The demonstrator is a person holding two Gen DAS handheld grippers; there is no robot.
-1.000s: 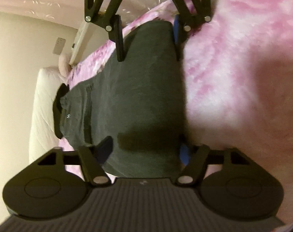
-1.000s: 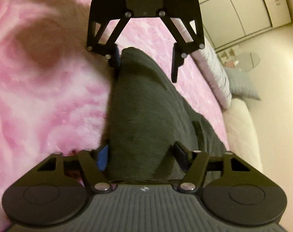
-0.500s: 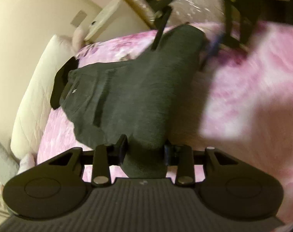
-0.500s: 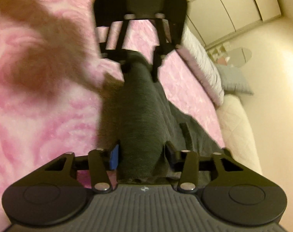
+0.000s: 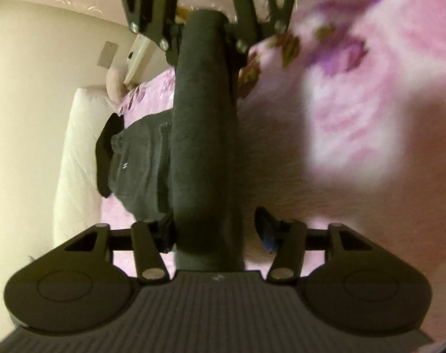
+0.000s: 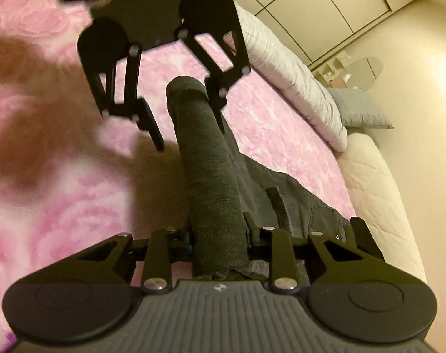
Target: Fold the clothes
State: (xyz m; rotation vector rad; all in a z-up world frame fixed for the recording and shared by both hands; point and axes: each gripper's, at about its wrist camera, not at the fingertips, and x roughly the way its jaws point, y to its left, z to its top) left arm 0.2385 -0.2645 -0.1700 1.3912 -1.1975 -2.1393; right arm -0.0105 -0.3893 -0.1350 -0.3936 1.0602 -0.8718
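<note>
Right gripper [image 6: 218,239] clamps the dark trousers [image 6: 211,182] above the pink blanket [image 6: 61,206]; left gripper [image 5: 214,229] looks spread open around them.

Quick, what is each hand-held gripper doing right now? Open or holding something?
Left hand-held gripper: open around the dark grey trousers.
Right hand-held gripper: shut on the dark grey trousers.

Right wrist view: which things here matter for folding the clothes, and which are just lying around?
Part of the job:
dark grey trousers
left gripper
right gripper
fluffy pink blanket under them

Just lying about:
white quilted bedding
grey cushion
round mirror
cream wardrobe doors
</note>
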